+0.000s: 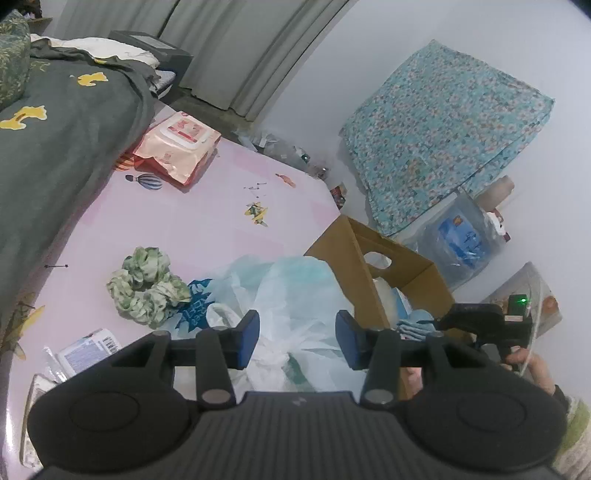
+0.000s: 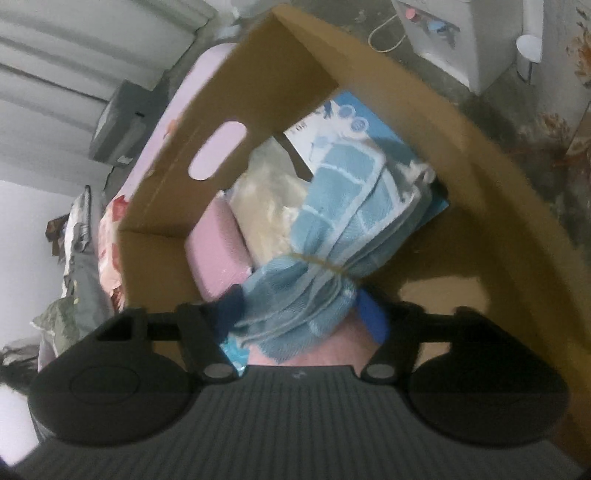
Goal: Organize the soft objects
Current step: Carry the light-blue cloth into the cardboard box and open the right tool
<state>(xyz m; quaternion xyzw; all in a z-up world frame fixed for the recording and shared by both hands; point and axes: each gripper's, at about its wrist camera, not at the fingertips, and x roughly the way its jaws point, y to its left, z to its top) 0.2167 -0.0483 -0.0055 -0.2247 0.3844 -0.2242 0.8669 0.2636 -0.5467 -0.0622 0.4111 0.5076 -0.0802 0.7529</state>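
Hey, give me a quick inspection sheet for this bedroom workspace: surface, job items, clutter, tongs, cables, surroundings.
Surface: pink printed sheet.
Job's things: cardboard box holding a blue towel and pink pad; green scrunchie and white plastic bag on the sheet.
Clutter: wipes pack, small packets.
Tongs: left tongs open over the bag; right tongs around the towel's end, grip unclear.
Cables: pale cord on the floor.
Surroundings: dark blanket, curtains, floral cloth.
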